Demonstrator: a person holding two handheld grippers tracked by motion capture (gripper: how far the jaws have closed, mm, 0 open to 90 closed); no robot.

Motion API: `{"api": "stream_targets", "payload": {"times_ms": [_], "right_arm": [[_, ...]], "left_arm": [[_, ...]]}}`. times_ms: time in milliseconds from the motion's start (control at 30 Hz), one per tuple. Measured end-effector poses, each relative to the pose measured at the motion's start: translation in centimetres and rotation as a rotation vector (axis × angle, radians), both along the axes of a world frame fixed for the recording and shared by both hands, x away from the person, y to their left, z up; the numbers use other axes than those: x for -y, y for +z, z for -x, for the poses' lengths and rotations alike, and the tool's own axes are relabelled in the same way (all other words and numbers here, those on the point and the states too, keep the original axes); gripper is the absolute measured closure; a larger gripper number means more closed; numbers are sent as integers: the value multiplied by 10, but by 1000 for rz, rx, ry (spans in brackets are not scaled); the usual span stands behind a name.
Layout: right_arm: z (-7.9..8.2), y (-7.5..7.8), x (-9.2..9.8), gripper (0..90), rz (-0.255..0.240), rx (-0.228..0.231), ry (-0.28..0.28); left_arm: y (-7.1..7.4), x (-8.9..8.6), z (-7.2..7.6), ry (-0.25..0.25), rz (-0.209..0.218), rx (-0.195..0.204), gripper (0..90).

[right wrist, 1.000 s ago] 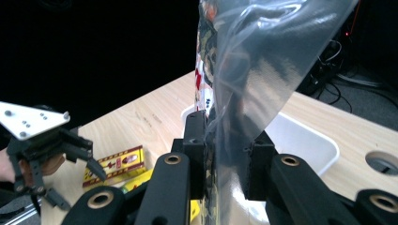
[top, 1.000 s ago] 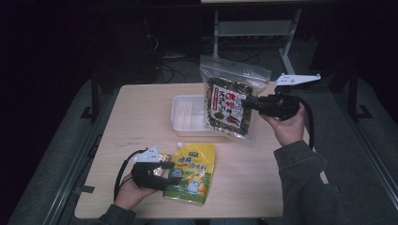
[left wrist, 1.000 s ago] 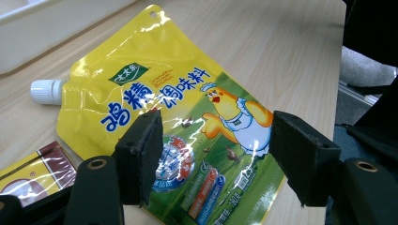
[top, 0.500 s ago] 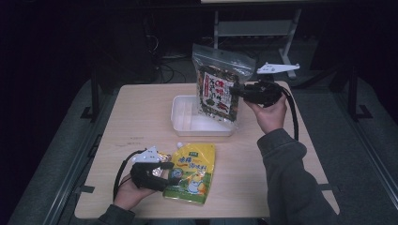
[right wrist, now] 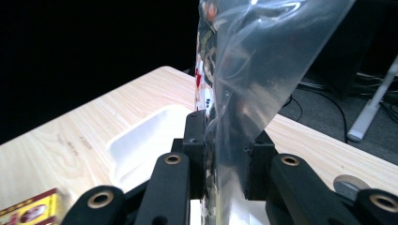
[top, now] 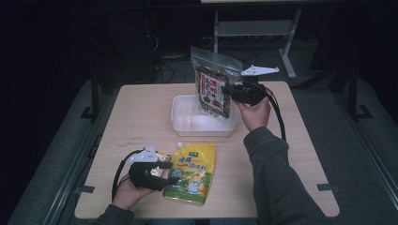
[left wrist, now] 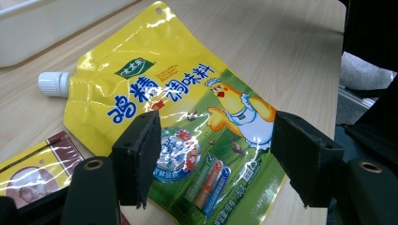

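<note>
The table (top: pixel 141 112) carries a white tray (top: pixel 185 123) near its far edge, about the middle. The right gripper (top: pixel 228 91) has its jaws clamped on the edge of a clear snack bag (top: pixel 212 84), which hangs upright above the tray's right part. The bag is large and held by one thin edge only, so it may swing, slip out, or catch the tray rim and tip outside. Near the front edge lies the yellow pouch (left wrist: pixel 187 117); the left gripper (left wrist: pixel 213 145) stands with jaws apart over it, gripping nothing, and it may push the pouch against the small box (left wrist: pixel 33 164) beside it
</note>
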State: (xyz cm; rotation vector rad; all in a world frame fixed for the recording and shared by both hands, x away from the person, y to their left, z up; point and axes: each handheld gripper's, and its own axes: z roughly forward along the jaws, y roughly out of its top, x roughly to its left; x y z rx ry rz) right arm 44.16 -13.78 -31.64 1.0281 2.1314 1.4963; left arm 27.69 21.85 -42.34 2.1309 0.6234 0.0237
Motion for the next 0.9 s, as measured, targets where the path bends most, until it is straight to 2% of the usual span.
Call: {"api": "stream_targets", "payload": {"times_ms": [233,400,700,900], "right_arm": [[-10,-23,-1,751,-36,-17,-12],[-17,-36,1,750,-25,-48,5],[-19,-39,8,749,-17,-38,52],[-22,-39,13,748,-10,-50,83]], "left_arm": [[-1,-3,-1,8,4,-5,331],[-2,-2,-1,6,6,-5,332],[-2,-2,-2,8,10,-7,329],[-3,-2,-2,8,11,-9,328]]}}
